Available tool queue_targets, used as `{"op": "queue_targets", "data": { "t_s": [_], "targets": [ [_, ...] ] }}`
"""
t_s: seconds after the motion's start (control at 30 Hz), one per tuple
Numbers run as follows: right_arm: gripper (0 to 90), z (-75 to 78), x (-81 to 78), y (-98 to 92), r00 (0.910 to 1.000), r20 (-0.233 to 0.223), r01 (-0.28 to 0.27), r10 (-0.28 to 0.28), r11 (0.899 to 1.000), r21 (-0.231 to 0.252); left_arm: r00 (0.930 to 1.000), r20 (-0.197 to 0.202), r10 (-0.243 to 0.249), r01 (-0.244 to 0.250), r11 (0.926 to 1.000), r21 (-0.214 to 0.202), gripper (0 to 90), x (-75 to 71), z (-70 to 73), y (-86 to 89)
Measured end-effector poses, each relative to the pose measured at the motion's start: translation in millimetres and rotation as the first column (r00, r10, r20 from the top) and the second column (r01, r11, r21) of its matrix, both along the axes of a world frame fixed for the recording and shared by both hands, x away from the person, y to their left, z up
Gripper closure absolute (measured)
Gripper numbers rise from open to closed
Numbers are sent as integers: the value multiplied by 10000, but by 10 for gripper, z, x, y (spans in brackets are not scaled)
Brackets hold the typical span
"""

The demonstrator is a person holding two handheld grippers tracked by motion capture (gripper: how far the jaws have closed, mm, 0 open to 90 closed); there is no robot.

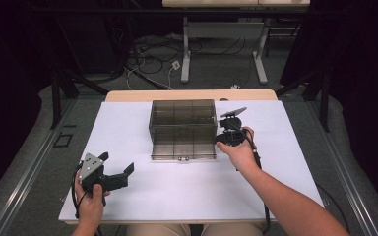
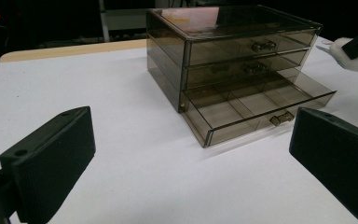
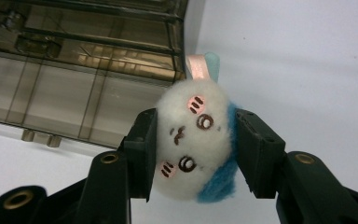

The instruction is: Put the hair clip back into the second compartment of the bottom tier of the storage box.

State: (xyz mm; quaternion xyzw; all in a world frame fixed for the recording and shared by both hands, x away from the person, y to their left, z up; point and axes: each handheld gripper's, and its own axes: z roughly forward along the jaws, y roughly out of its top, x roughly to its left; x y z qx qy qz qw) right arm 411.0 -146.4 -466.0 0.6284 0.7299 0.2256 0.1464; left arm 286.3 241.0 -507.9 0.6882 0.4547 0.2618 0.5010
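Observation:
A smoky see-through drawer box stands in the middle of the white table top, and its bottom drawer is pulled out with nothing in it. My right gripper is shut on a small white plush toy with a drawn face, blue back and pink ear. It holds the toy above the table just right of the open drawer. From above, the right gripper sits at the box's front right corner. My left gripper rests open near the front left, jaws wide apart and empty.
The white table top lies over a wooden table. Beyond its far edge are floor cables and the legs of another table. The toy and the other gripper's jaw show at the right edge of the left gripper view.

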Motion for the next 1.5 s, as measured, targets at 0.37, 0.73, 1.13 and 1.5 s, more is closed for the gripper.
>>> {"op": "queue_targets", "data": {
  "t_s": [0.37,0.73,1.13,1.5],
  "targets": [
    [528,50,5,149,9993,135,-357,360,9991,-243,10000,-9,-4,4,10000,19,4,1,0,5],
    [528,121,26,135,9989,324,-324,338,9986,-410,10000,-13,-17,17,10000,64,4,4,1,1],
    [529,201,23,122,9981,505,-338,358,9986,-397,10000,12,-5,5,10000,37,4,2,1,0],
    [528,265,-58,99,9964,543,-627,645,9974,-342,10000,0,-22,22,10000,84,4,0,-1,-5]
  ]
}}
